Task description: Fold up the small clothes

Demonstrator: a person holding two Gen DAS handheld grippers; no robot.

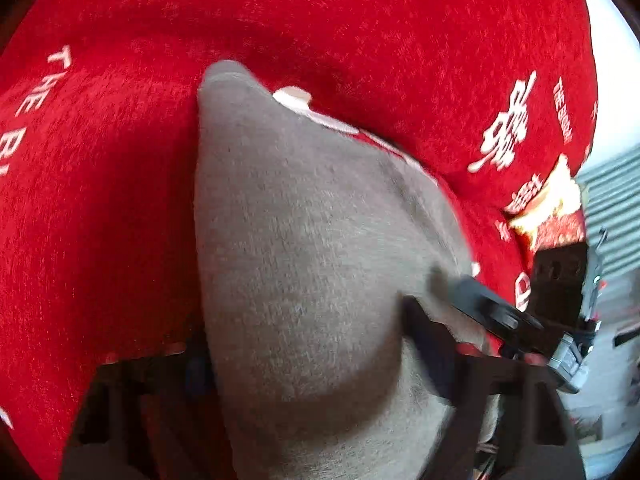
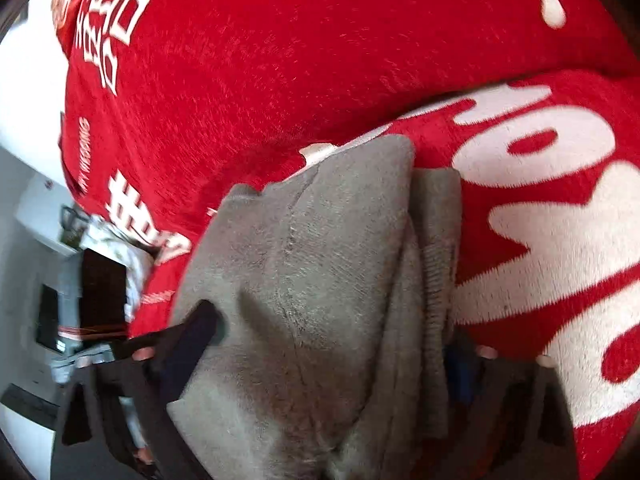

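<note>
Both grippers, left (image 1: 304,360) and right (image 2: 332,352), have their jaws clamped on the bunched grey garment (image 1: 304,240), held just above the red blanket (image 1: 120,200) whose edge drops off nearby.

Home, likely: red plush blanket (image 1: 360,32) with wedding lettering.

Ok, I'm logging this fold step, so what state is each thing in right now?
grey garment: bunched and doubled over, lying on the red cloth, between the fingers of both grippers
red cloth: spread under the garment, rumpled, white lettering up
left gripper: fingers either side of the garment; grip unclear
right gripper: fingers either side of the garment; grip unclear
</note>
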